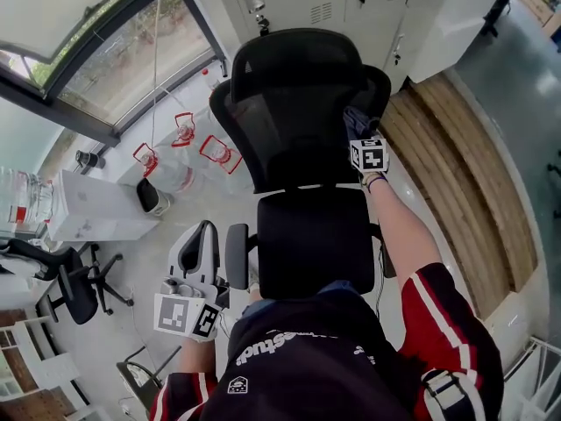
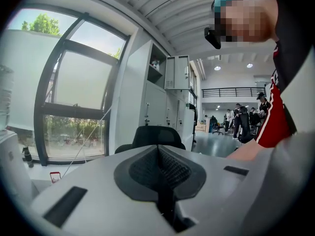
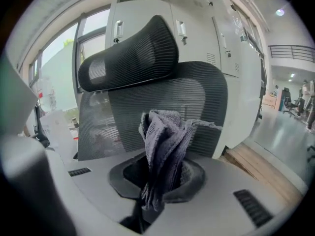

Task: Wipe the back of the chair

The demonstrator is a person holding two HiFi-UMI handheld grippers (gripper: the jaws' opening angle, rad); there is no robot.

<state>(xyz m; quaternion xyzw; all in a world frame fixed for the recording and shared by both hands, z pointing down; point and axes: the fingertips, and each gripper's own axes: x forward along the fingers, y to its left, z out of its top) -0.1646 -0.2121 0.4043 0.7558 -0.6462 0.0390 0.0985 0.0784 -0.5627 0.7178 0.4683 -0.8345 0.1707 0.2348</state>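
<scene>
A black mesh office chair stands in front of me, its back (image 1: 302,121) and headrest (image 3: 130,53) facing me. My right gripper (image 1: 361,130) is raised at the right side of the chair back, shut on a grey cloth (image 3: 165,151) that bunches up between its jaws. The cloth (image 1: 357,119) sits just short of the mesh back (image 3: 162,112); contact is unclear. My left gripper (image 1: 195,274) hangs low by the chair's left armrest (image 1: 237,254), jaws shut with nothing between them. The chair's headrest (image 2: 157,135) shows far off in the left gripper view.
Grey lockers (image 1: 351,3) stand behind the chair. A wooden platform (image 1: 456,174) runs at the right. Red-handled bottles (image 1: 188,143) sit on the floor by the window (image 1: 96,51). Another black chair (image 1: 74,283) and a white cabinet (image 1: 96,209) are at the left. People stand far back (image 2: 241,119).
</scene>
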